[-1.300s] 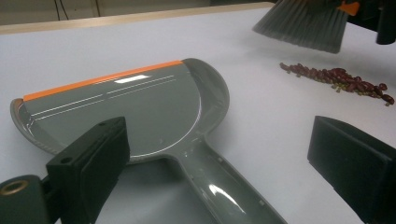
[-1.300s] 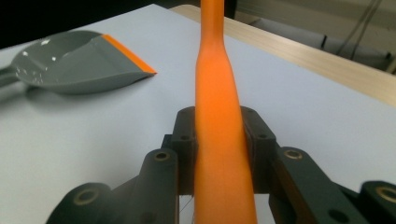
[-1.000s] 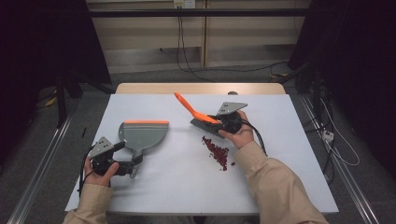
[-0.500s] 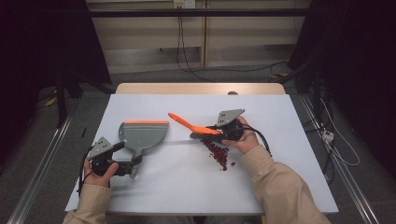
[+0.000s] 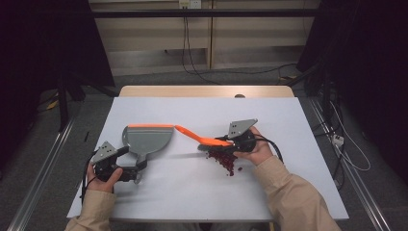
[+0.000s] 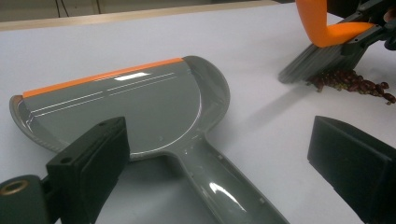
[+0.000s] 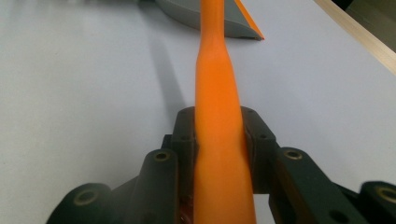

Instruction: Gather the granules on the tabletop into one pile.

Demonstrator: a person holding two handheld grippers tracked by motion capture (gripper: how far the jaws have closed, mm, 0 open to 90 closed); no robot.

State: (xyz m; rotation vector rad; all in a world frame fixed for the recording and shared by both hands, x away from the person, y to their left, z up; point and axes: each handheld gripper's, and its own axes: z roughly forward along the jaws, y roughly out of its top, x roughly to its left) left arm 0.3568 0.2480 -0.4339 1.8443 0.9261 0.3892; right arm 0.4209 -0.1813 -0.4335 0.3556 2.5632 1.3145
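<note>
Beans (image 5: pixel 225 161), small, hard and apt to roll, lie loose on the surface (image 5: pixel 192 197) under a stiff, light brush (image 5: pixel 204 140) clamped at its handle by the right gripper's (image 5: pixel 230 143) fingers, while the left gripper's (image 5: pixel 126 169) fingers straddle the dustpan (image 5: pixel 146 139) handle, grip uncertain.

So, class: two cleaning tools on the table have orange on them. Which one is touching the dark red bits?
The brush, clamped in the right claw; its bristles rest on the bits. The dustpan lies apart, only its front edge orange.
</note>
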